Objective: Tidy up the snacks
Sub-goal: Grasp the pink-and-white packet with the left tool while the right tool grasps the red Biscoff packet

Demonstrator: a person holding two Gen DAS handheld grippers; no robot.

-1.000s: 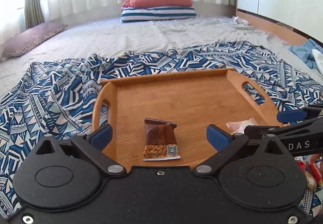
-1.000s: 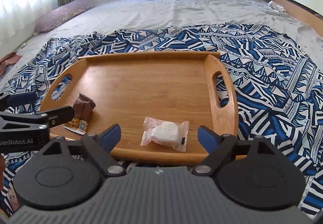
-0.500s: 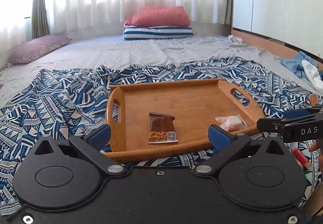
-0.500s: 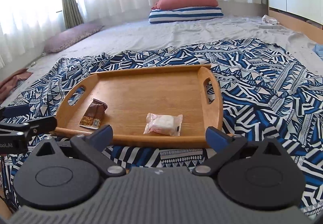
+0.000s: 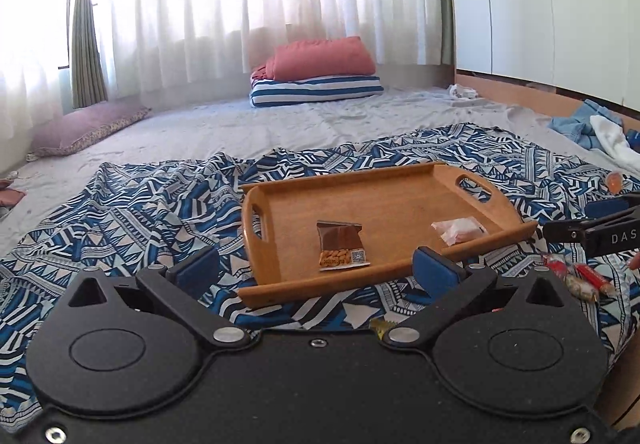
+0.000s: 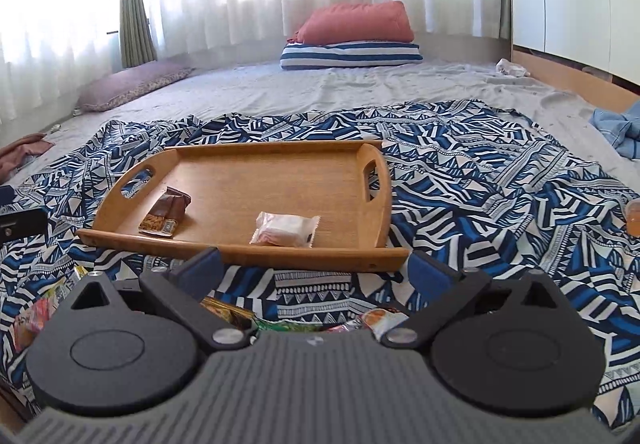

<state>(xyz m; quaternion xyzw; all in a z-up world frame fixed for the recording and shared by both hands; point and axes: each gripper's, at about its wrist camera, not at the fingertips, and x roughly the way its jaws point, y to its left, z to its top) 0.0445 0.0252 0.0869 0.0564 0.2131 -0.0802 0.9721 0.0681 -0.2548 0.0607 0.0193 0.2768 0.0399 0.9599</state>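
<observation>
Loose snack packets (image 6: pixel 240 314) lie on the bed, nearer than the tray (image 6: pixel 256 256), directly under right tongs (image 6: pixel 316 270). Right nearer. Left tongs (image 5: pixel 316 270) and right: both agape, empty.

A wooden tray (image 6: pixel 280 179) with cut-out handles lies on a blue-and-white patterned cloth (image 6: pixel 480 195) spread over the bed. Near the tray's front-left corner lies a brown almond snack packet (image 6: pixel 166 211); by its front edge, nearer the middle, lies a clear-wrapped white snack (image 6: pixel 285 230), apart from the first. The right gripper (image 6: pixel 314 268) stands wide open with nothing between its blue pads, just before the tray's front rim. Colourful snack wrappers (image 6: pixel 236 314) lie on the cloth beneath it.
</observation>
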